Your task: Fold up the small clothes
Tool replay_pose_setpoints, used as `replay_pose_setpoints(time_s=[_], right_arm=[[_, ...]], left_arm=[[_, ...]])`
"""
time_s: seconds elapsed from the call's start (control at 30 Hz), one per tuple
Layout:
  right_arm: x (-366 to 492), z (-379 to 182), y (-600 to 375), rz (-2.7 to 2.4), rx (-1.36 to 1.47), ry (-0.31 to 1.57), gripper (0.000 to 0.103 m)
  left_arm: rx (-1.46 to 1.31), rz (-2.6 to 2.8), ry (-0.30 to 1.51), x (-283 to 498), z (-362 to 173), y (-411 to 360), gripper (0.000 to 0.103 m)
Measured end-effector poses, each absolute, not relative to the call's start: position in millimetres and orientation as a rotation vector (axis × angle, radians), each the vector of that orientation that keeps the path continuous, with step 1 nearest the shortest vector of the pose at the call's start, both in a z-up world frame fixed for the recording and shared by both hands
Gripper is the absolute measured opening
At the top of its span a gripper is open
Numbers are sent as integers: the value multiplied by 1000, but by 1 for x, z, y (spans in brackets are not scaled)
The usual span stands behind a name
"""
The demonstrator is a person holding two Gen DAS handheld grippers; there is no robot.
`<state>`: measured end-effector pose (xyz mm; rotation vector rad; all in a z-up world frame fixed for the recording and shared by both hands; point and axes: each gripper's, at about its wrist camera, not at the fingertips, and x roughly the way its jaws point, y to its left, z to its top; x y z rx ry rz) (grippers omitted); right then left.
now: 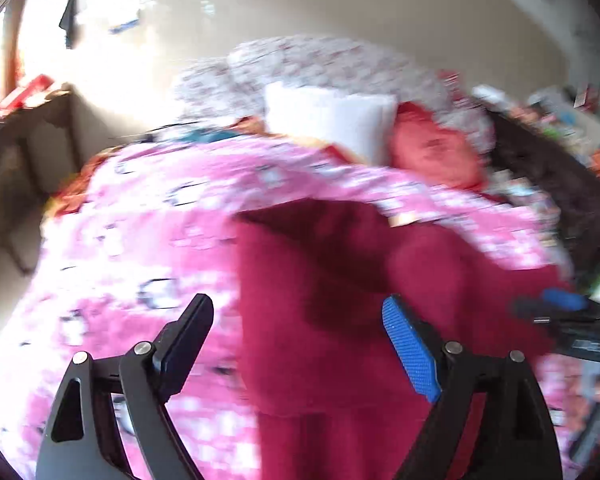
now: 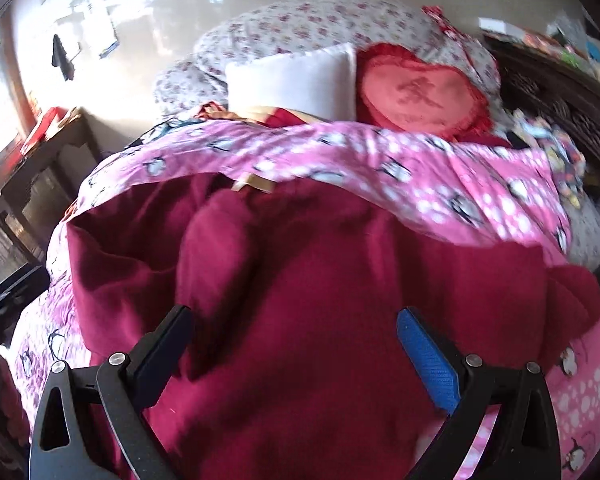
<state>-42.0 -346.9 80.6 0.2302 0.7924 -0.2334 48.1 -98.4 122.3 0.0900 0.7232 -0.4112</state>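
Note:
A dark red garment (image 2: 300,288) lies spread and creased on a pink penguin-print bedcover (image 2: 480,184). My right gripper (image 2: 294,318) hovers over the middle of the garment, jaws wide apart with nothing between them. In the blurred left wrist view the same garment (image 1: 340,280) fills the centre and right, on the bedcover (image 1: 140,240). My left gripper (image 1: 298,304) stands open above the garment's left edge, holding nothing. The right gripper (image 1: 560,308) shows at the right edge of that view. A dark part of the left gripper (image 2: 8,292) shows at the left edge of the right wrist view.
At the bed's head lie a white pillow (image 2: 296,80), a red heart-shaped cushion (image 2: 420,96) and a flowered quilt (image 2: 300,24). A dark wooden headboard (image 2: 560,112) runs on the right. A low dark cabinet (image 2: 48,168) stands left of the bed.

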Motion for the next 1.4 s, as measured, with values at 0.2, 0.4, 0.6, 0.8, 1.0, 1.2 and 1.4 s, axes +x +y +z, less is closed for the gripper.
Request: replay_pose_setpoints(time_s=[0.2,0.4,0.6,0.8,1.0,1.2,1.4], right_arm=[[10,66,-288,-233,-23,819,103],[55,33,-278,-316,-207,858,62],[2,57,-331,-266,80,803,36],[-64,60,-386,-393,162,843,74],[-91,75,-428,-388,325,750,93],[-47,67,-433,-264,448,746,94],[-17,52,-412,-221,287,795,6]], left_arm=[[153,-302,805,74,84,-104,86],[132,-280,868,88,65,-103,86],[116,-284,880,95,61,-102,86],[92,-280,894,94,62,-98,86],[78,-285,838,85,86,-89,86],[59,-284,799,90,107,-91,86],[66,-257,797,102,112,-95,86]])
